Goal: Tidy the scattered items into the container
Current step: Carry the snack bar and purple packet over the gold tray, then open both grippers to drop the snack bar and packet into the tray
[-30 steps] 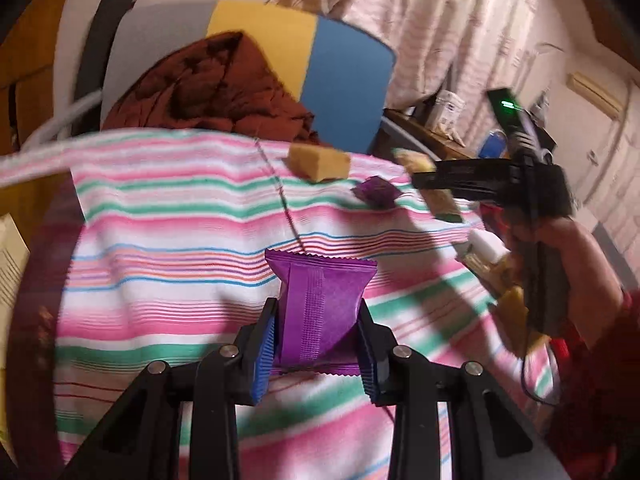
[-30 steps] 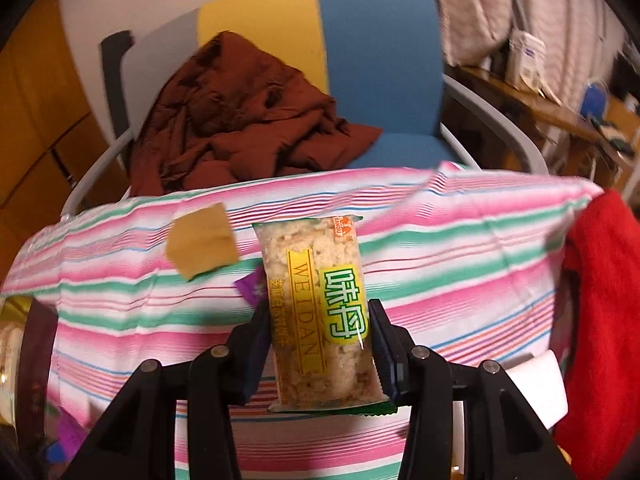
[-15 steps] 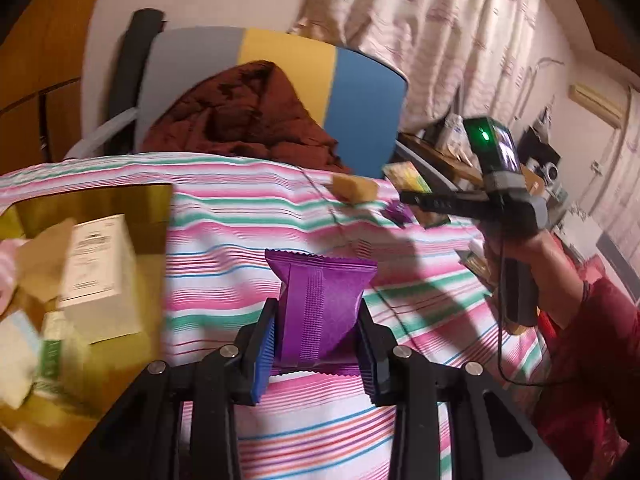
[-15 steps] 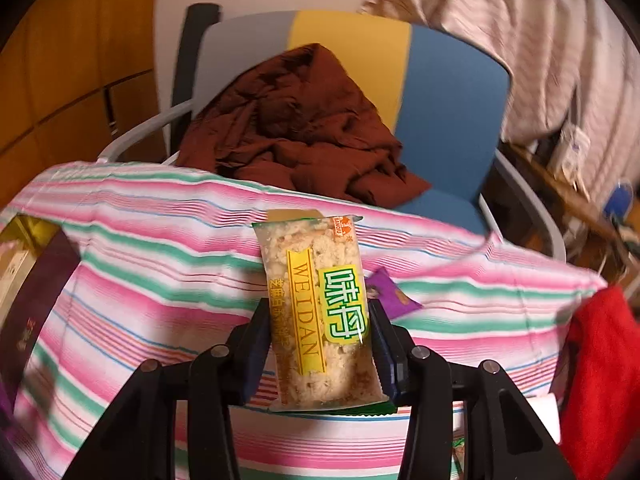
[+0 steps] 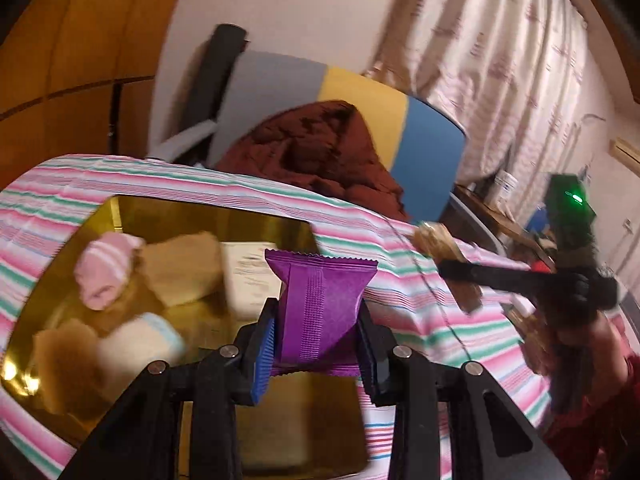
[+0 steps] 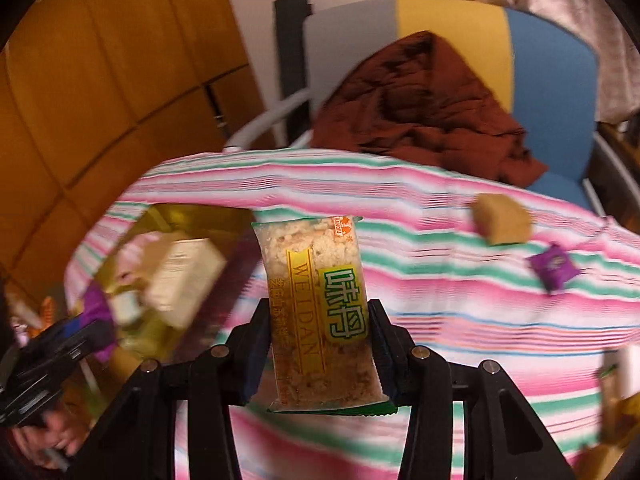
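- Partly done, as I judge it: the gold container already holds several things, two snacks are in the air, and at least two more lie loose on the striped cloth.
- The left gripper is clamped on a purple packet, held upright; the gold container fills the view from 9 o'clock to 6 o'clock behind the packet, so the drop looks close.
- The right gripper is clamped on a clear rice-cake packet, also upright, over the cloth, with the container off at its 9 o'clock, near but not beneath it.
- Inside the container: a pink striped roll, a tan block, a white box, a pale roll and another tan piece at 8 o'clock; blur hides finer detail.
- Left to collect: a tan block and a small purple candy, both at the right gripper's 2 o'clock, well apart from the container.
- More bits show blurred at 4 o'clock by the cloth's edge; I cannot tell what they are.
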A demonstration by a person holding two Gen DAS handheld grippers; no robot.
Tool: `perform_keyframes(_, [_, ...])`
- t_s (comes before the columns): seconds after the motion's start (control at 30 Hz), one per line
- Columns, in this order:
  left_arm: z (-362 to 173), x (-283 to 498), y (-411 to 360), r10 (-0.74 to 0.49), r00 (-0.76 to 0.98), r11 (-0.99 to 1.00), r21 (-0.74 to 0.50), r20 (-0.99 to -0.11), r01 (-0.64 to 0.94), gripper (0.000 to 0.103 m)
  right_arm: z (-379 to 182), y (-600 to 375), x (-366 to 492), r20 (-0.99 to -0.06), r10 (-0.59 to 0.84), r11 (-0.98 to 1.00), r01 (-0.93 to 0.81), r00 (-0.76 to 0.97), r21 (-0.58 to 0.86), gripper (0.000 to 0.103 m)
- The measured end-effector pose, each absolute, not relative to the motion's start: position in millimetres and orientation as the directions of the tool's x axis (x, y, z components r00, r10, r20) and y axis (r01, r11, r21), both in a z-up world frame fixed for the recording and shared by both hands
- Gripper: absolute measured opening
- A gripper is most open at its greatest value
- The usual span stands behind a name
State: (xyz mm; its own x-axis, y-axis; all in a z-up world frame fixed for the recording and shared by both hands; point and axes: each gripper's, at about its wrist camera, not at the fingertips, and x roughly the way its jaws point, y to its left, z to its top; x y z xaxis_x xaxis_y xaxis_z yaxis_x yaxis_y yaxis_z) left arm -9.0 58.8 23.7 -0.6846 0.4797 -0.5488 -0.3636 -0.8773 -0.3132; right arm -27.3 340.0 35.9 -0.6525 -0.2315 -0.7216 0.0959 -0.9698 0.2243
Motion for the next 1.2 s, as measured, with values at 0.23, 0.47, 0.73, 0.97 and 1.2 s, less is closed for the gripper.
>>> perform_keyframes(0.23, [18.2, -31.1, 4.5, 0.405, -0.720, -0.909, -0.338, -0.564, -0.246, 0.035, 23.7, 272.7, -20.1, -0.698, -0.417, -0.899, 0.149, -0.582, 0.412, 0.047])
perform_keyframes(0.47, [3.8, -65.6, -28.6, 0.355, -0.681, -0.926, -0.339, -0.640, -0.165, 0.035, 13.7, 208.0, -21.5, -0.731, -0.431, -0.899, 0.188, -0.529, 0.395, 0.047])
perform_keyframes(0.73, [-20.3, -91.9, -36.7, 0.329, -0.613, -0.939, -0.317, -0.719, -0.133, 0.035, -7.4, 171.7, -28.7, -0.798, -0.383, -0.923, 0.153, -0.465, 0.354, 0.047])
perform_keyframes(0.97, [-29.5, -92.8, -34.3, 0.319, -0.569, -0.944, -0.310, -0.758, -0.117, 0.039, -9.9, 161.6, -30.5, -0.827, -0.315, -0.949, 0.145, -0.465, 0.280, 0.051])
perform_keyframes(1.2, [-10.3, -75.5, -40.2, 0.283, -0.640, -0.947, -0.312, -0.714, -0.071, 0.048, 4.9, 172.2, -23.5, -0.790, -0.325, -0.944, 0.133, -0.521, 0.301, 0.062])
